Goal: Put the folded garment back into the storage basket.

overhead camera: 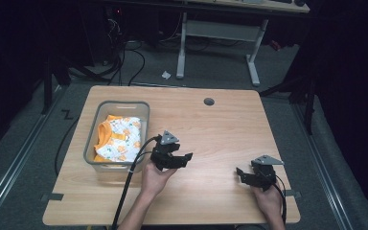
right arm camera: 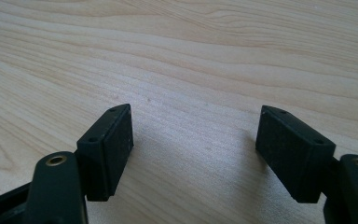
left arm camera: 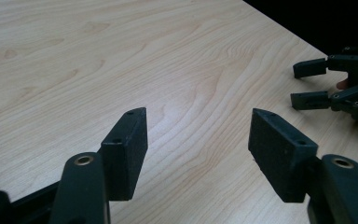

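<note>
Two grippers sit low over the wooden table (overhead camera: 220, 129), each held in a person's hand. The left gripper (overhead camera: 188, 157) has its jaws spread wide with bare wood between them, and so does the right gripper (overhead camera: 240, 173), which points toward the left one. Just beside the left gripper, on its far side from the right one, stands a clear plastic bin (overhead camera: 91, 139) holding a folded orange-and-white patterned cloth (overhead camera: 120, 139). Neither gripper touches the bin.
</note>
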Available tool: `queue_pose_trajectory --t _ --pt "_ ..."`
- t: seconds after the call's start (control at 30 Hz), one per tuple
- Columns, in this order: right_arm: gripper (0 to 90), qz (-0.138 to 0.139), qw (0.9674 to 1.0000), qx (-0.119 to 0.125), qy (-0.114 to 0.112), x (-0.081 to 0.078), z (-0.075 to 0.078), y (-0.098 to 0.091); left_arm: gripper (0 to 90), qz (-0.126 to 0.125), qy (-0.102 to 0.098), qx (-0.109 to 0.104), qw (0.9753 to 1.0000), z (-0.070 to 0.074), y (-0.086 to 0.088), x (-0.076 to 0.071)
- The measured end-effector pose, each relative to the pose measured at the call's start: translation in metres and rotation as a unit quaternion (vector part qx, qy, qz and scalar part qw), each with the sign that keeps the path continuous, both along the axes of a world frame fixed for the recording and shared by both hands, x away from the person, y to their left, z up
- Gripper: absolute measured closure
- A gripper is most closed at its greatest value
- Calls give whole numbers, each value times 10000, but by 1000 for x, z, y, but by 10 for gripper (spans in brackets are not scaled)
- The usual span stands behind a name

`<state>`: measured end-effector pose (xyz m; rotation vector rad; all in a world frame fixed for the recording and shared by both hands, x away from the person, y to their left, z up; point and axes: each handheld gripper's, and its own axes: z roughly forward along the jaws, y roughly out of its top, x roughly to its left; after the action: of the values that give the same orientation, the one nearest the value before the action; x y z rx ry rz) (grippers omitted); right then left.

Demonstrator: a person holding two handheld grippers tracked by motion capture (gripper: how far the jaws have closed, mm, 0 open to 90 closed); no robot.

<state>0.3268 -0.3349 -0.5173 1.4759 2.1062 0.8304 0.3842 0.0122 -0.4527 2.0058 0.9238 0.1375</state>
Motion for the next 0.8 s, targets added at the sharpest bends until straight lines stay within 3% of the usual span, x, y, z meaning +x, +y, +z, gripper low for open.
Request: queue_pose_trajectory --t 0.33,0.53,0.8 --pt "276 0 10000 0 1 0 0 0 380 -5 103 83 9999 -13 -7 1" --pt "276 1 10000 -1 -1 0 0 0 380 68 203 0 9998 -21 -5 -1" --pt "276 0 10000 0 0 0 0 0 380 122 254 165 9995 -34 -9 -1"
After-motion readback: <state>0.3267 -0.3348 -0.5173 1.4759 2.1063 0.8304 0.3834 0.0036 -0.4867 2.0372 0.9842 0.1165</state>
